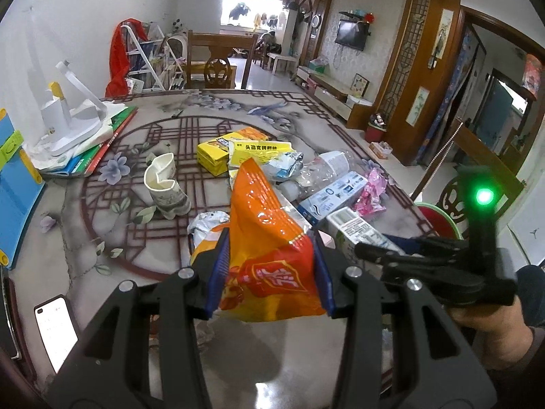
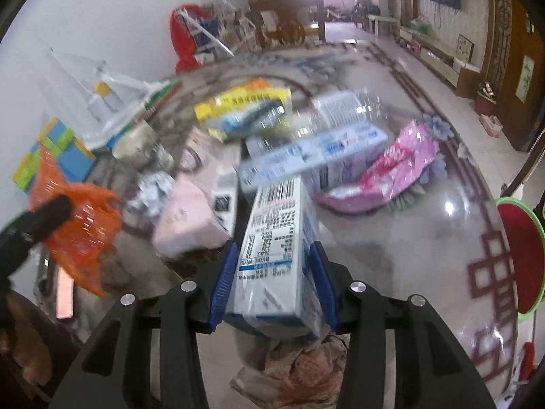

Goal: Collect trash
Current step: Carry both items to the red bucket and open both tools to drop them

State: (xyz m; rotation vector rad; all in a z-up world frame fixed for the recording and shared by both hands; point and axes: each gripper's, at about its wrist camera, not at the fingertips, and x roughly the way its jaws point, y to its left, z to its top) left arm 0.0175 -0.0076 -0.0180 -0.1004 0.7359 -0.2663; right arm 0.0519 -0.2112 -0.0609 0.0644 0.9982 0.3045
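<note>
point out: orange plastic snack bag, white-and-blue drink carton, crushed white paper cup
orange plastic snack bag (image 1: 269, 238), left wrist view, bag's glossy middle
white-and-blue drink carton (image 2: 276, 245), right wrist view, printed side panel
crushed white paper cup (image 1: 163, 184), left wrist view, dented wall

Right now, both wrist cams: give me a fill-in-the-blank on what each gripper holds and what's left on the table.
1. The left gripper is shut on a crinkled snack bag whose colour is ____.
2. The right gripper is shut on a white ____ printed with a barcode.
3. The crumpled paper cup stands on the ____.
4. The pink wrapper lies to the ____ of the blue-and-white box in the right wrist view.

Missing words: orange; carton; table; right
</note>
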